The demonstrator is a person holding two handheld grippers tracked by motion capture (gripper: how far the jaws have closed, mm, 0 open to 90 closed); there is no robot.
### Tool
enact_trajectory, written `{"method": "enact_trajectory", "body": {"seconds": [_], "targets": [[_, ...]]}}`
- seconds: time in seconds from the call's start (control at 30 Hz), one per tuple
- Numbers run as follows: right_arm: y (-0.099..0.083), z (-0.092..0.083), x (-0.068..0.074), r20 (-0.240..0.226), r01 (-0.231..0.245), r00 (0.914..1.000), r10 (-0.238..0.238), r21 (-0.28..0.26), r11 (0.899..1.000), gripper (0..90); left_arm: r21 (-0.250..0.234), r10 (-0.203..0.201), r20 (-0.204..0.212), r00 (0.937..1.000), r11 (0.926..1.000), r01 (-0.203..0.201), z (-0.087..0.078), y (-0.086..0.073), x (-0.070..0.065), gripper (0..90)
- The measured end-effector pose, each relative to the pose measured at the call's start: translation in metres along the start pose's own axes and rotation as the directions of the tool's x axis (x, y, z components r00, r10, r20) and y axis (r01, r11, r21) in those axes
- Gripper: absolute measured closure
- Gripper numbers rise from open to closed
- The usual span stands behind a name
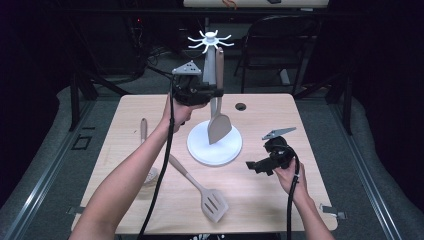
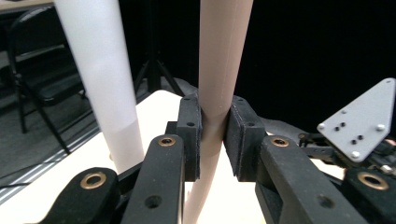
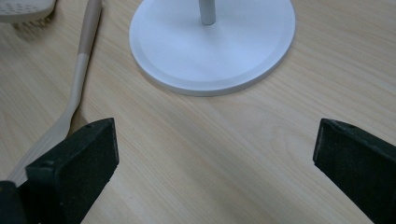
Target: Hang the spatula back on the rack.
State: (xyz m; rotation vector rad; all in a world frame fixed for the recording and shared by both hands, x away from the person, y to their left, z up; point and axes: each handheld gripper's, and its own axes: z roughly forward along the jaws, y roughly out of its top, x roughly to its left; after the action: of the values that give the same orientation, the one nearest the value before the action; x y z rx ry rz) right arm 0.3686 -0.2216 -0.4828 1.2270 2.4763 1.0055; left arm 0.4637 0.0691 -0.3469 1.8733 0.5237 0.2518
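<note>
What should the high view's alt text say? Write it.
The left gripper holds a turner upright by its handle beside the white rack. The right gripper hovers open over the table, where a slotted spatula lies.

in the high view, the left gripper [image 1: 212,90] covers part of the spatula [image 1: 219,126] handle, upper centre. the skimmer [image 1: 151,174] head, lower left, lies half under the forearm and cable. in the left gripper view, the top edge cuts off the stand [image 2: 100,79] pole and the spatula handle. in the right gripper view, the skimmer head is cropped at the upper left corner.
</note>
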Motion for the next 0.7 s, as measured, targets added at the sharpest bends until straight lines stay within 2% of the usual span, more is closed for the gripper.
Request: {"method": "enact_trajectory", "body": {"seconds": [0.17,0.27,0.37,0.47,0.53,0.57,0.63,0.7], "targets": [[0.0,0.001,0.0,-0.004,-0.001,1.0,0.001,0.01,1.0,0.0,-0.003,-0.005,-0.006,1.0,1.0,0.005,-0.001,-0.001,0.001,75.8],[0.0,0.001,0.0,-0.001,0.003,1.0,-0.003,0.012,1.0,0.0,-0.006,-0.025,-0.011,0.9996,0.9997,0.025,-0.001,-0.002,0.002,70.8],[0.0,0.001,0.0,0.0,0.004,1.0,-0.004,0.013,1.0,0.0,0.0,-0.026,-0.024,0.9994,0.9997,0.026,-0.002,-0.004,0.0,65.7],[0.0,0.001,0.0,-0.001,0.003,1.0,-0.003,0.014,1.0,0.1,-0.007,-0.033,-0.039,0.9987,0.9994,0.033,-0.005,-0.006,-0.003,57.2],[0.0,0.001,0.0,-0.002,0.004,1.0,-0.004,0.016,1.0,0.6,-0.007,-0.027,-0.083,0.9962,0.9996,0.027,-0.007,-0.008,-0.008,46.1],[0.0,0.001,0.0,0.001,0.004,1.0,-0.004,0.018,1.0,0.6,-0.006,-0.023,-0.082,0.9964,0.9997,0.023,-0.008,-0.009,-0.01,42.4],[0.0,0.001,0.0,0.003,0.005,1.0,-0.005,0.017,1.0,0.7,-0.005,-0.011,-0.086,0.9962,0.9999,0.011,-0.01,-0.01,-0.012,37.9],[0.0,0.001,0.0,0.003,0.006,1.0,-0.006,0.016,1.0,0.7,-0.002,0.021,-0.098,0.9949,0.9998,-0.021,-0.016,-0.01,-0.018,33.1]]}}
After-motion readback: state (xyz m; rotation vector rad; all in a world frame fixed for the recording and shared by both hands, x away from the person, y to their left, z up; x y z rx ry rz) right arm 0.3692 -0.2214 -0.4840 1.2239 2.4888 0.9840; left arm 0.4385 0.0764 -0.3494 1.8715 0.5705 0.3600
